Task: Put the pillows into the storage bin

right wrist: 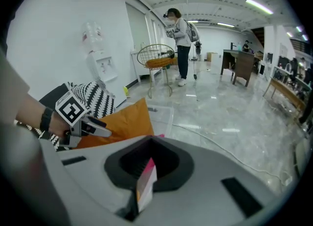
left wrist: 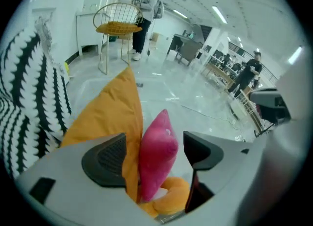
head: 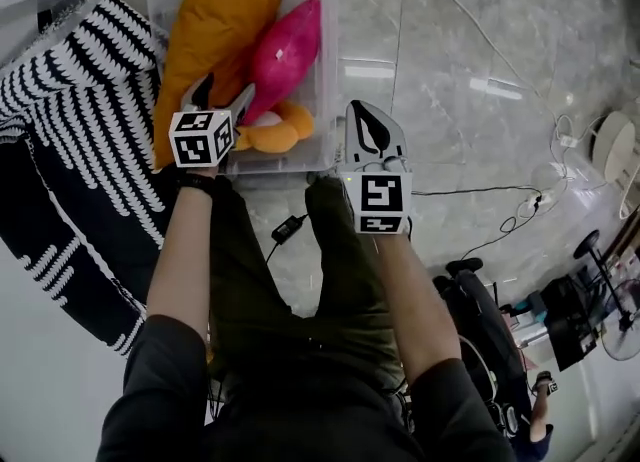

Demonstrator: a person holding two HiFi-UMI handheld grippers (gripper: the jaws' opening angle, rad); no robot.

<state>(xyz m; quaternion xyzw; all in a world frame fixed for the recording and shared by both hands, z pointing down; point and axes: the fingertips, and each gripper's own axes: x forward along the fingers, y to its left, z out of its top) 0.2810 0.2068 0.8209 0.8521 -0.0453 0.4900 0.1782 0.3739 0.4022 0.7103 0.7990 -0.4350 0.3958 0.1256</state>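
The orange pillow (head: pixel 205 20) and pink pillow (head: pixel 285 50) are lying in the bin (head: pixel 325 70). The striped pillow (head: pixel 80 70) is lying just left of it, nearer the left gripper (head: pixel 222 93), which is hovering open and empty. The right gripper (head: pixel 365 125) is hanging closed and empty.

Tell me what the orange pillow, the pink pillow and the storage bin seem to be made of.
The orange pillow: woven fabric, matte, probably cotton-like; it creases softly without shine. The pink pillow: likely plush or fleece, matte, rounded and stuffed. The storage bin: clear rigid plastic, glossy; the floor shows through its walls and the rim catches light.
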